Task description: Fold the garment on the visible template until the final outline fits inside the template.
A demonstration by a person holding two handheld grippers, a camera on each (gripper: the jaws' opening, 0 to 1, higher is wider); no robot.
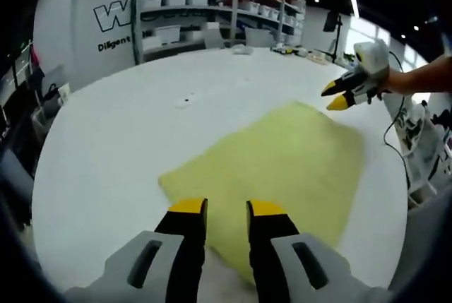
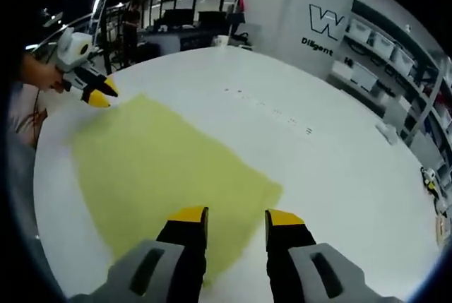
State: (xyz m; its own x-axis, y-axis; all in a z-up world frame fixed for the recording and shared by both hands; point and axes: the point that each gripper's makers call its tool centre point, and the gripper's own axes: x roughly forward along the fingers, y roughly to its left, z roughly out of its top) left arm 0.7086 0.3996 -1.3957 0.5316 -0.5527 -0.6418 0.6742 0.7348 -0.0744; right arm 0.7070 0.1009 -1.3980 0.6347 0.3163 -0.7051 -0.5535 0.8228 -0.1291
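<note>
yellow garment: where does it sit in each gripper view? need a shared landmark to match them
Left gripper view: the yellow garment lies flat at lower centre-right on the white table, running from the left gripper up toward the right gripper.
Right gripper view: centre-left, from the right gripper up toward the left gripper.
Shared landmark: the wall shelving with bins.

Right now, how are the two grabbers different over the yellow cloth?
The left gripper hangs with its tips over one corner of the yellow cloth; the right gripper hangs over the opposite corner. The left gripper's jaws stand a little apart, while the right gripper's jaws gape wider. Both have black jaws with yellow tips, both are open, and neither holds the cloth, which lies flat on the white table.
</note>
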